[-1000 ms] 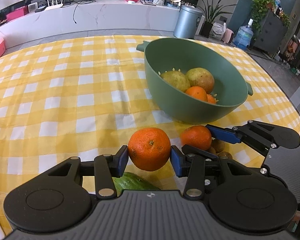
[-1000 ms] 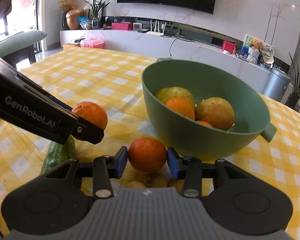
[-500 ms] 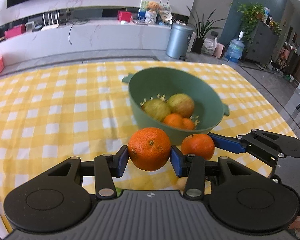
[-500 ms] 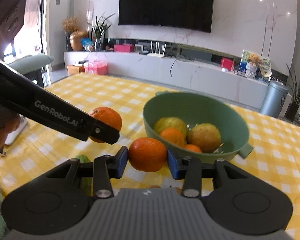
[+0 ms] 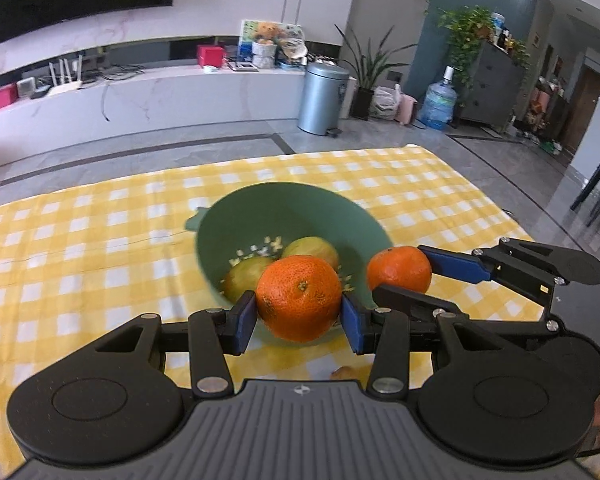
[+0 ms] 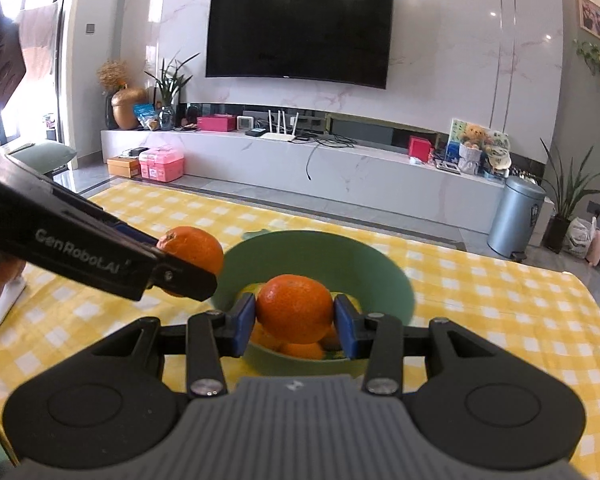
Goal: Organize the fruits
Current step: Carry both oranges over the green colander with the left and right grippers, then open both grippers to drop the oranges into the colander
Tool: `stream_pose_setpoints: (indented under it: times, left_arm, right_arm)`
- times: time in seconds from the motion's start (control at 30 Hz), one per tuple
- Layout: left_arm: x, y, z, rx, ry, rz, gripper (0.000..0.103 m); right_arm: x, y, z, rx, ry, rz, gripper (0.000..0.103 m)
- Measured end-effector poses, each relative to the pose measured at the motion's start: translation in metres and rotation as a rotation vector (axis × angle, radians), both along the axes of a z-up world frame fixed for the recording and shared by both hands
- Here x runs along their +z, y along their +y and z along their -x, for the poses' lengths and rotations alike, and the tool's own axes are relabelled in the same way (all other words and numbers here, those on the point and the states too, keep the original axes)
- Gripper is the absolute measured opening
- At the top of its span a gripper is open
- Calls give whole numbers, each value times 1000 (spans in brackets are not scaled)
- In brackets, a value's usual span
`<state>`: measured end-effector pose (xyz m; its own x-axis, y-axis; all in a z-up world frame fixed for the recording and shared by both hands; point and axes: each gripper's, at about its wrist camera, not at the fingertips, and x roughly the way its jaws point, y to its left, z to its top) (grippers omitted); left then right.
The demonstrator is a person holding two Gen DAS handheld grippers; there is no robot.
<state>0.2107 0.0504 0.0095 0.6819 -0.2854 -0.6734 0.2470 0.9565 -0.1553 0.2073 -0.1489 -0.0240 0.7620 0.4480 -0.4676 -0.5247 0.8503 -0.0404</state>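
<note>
Left gripper (image 5: 299, 318): blue fingers squeeze a big round orange (image 5: 299, 297), held up in the air near the bowl.
Right gripper (image 6: 295, 323): fingers pinch a smaller round orange (image 6: 295, 307), also up in the air.
Bowl: a round green plastic bowl (image 5: 260, 216) sits on the yellow checked desk (image 5: 80, 256).
Inside bowl: two yellow-green round fruits (image 5: 312, 249) and more oranges (image 6: 302, 350).

Left tool (image 5: 299, 317) and right tool (image 6: 295, 324) side by side, pads clamped, angled downward.
</note>
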Motion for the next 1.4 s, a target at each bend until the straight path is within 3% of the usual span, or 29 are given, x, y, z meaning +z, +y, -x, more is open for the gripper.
stream_pose_setpoints:
  times: [0.5,0.8,1.1,1.4]
  left_arm:
    - [-34,-3,-51,-31,102,3,50]
    - [-41,-6,-56,-56,94,28,51]
    - [-40,-3,-79,-21,87,-10,50]
    - [-50,-11,-87,-59,108,-55,51]
  right_arm:
    - [-2,-15,-83,12,197,22,40]
    - [-19,3,-114,85,289,132,40]
    - [-29,19,-133,148,333,265,40]
    - [-39,27,-140,200,390,369,40]
